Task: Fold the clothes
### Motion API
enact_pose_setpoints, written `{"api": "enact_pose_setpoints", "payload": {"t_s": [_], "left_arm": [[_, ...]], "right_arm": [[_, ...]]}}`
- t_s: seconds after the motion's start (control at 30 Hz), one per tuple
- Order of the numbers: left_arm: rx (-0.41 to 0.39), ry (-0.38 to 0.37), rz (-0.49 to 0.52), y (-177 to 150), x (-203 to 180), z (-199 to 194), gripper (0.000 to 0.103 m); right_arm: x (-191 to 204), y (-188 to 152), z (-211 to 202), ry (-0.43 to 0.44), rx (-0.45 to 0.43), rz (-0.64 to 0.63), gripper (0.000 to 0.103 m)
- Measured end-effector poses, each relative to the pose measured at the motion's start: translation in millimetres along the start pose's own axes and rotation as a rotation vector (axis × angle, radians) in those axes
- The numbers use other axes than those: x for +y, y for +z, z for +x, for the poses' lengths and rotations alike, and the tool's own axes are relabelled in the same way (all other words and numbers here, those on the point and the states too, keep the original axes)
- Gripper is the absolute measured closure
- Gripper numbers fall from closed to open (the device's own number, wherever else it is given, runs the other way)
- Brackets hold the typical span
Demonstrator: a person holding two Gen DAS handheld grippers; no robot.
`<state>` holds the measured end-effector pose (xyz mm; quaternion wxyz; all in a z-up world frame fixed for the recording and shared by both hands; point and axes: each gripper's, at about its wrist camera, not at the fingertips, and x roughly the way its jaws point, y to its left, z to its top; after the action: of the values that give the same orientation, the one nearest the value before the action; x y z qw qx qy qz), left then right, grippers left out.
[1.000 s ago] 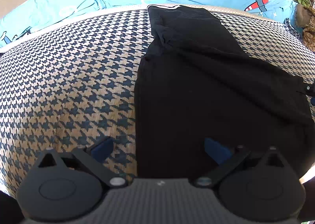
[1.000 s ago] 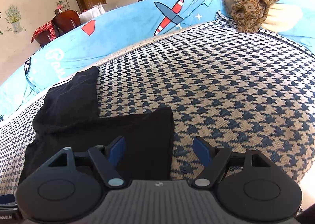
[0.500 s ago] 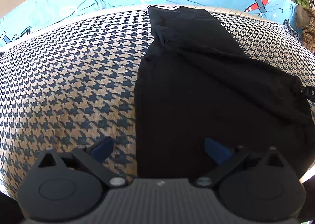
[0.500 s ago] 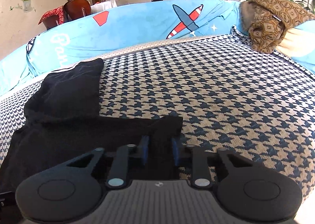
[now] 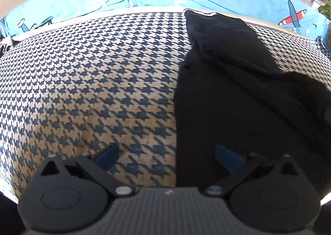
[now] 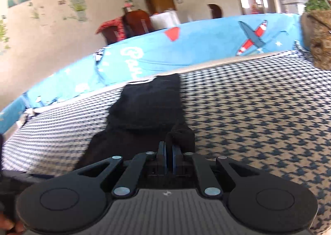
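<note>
A black garment [image 5: 238, 94] lies lengthwise on the houndstooth sofa seat [image 5: 93, 90], reaching to the blue backrest. My left gripper [image 5: 167, 155] is open over the garment's near left edge, one finger on the cover and the other over the black cloth. My right gripper [image 6: 168, 148] is shut on the black garment's near right corner [image 6: 182, 133] and holds it lifted off the seat [image 6: 258, 121]. The rest of the garment [image 6: 149, 102] stretches away toward the backrest.
A blue cover with plane prints [image 6: 196, 48] drapes the backrest. A brown patterned cushion [image 6: 318, 36] sits at the far right end. Behind the sofa are chairs, a white table [image 6: 163, 18] and a door.
My right gripper closed on the garment's corner and lifted it, tilting upward. My left gripper stayed open and shifted a little left along the near edge.
</note>
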<state>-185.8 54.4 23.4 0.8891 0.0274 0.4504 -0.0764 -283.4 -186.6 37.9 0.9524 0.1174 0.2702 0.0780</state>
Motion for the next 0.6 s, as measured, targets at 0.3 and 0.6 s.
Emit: {"api": "enact_pose_setpoints", "payload": {"t_s": [0.3,0.6], "left_arm": [[-0.011,0.044,-0.089,1.9,28.4,-6.1,0.0],[-0.023,0.08,-0.148,-1.0,49.9,-11.8,0.0]], "right_arm": [[67.0,-27.2,-7.2,0.25,0.089,-0.158,0.094],[107.2,-52.1,6.4,0.379,0.208,-0.29,0.094]]}}
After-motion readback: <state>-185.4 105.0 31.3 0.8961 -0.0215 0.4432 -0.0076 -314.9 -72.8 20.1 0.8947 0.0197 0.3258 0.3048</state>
